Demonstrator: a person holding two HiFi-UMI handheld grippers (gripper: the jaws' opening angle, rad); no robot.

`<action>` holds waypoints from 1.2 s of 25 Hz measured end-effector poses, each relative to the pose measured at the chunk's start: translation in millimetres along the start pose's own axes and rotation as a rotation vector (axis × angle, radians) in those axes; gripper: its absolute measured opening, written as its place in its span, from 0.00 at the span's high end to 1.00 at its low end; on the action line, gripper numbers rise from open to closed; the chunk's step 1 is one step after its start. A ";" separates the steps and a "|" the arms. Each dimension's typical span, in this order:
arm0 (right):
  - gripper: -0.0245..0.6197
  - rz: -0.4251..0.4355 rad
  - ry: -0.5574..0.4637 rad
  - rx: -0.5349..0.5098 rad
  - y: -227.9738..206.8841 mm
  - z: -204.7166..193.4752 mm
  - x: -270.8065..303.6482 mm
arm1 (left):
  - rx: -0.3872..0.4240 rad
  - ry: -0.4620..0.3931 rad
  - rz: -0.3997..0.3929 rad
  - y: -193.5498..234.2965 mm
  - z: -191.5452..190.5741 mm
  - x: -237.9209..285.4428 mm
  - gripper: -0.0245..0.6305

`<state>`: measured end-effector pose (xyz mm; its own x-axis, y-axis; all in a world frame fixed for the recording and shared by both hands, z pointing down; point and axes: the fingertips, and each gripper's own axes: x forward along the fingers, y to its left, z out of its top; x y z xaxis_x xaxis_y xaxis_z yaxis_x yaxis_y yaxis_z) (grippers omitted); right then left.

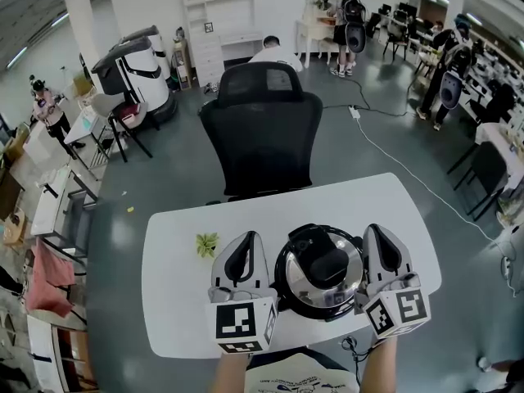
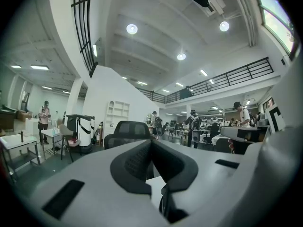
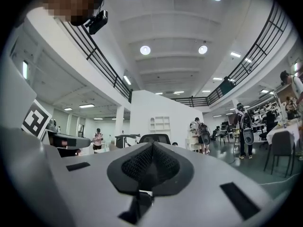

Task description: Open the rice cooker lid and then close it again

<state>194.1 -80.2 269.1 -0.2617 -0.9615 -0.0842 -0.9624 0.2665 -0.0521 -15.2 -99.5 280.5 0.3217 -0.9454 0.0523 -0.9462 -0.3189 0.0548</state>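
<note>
The rice cooker (image 1: 321,270) stands on the white table (image 1: 172,260) near its front edge, round, with a silver and black lid that lies down flat. My left gripper (image 1: 247,237) hovers just left of the cooker, level and pointing away from me, its jaws together with nothing between them; its black pads (image 2: 137,162) meet at the tip. My right gripper (image 1: 376,231) sits close against the cooker's right side, also level, and its pads (image 3: 163,164) are closed on nothing. Neither gripper view shows the cooker clearly.
A small green sprig (image 1: 206,243) lies on the table left of my left gripper. A black office chair (image 1: 260,125) stands behind the table's far edge. Further back are desks, carts and several people; a cable (image 1: 401,166) runs across the floor.
</note>
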 end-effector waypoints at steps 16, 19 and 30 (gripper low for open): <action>0.94 -0.001 0.003 -0.005 1.5 -1.3 2.2 | -0.008 0.006 -0.016 -1.6 -4.6 1.9 0.94; 0.94 -0.006 0.004 -0.001 -1.0 -1.1 2.6 | -0.006 0.007 -0.022 -3.9 -3.5 3.6 0.94; 0.94 -0.017 0.009 -0.010 -10.1 -0.4 6.5 | -0.005 0.008 -0.033 -8.9 -1.9 13.5 0.94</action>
<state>202.1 -89.2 269.5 -0.2458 -0.9665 -0.0740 -0.9675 0.2493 -0.0430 -2.4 -109.3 282.6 0.3530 -0.9338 0.0587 -0.9349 -0.3495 0.0615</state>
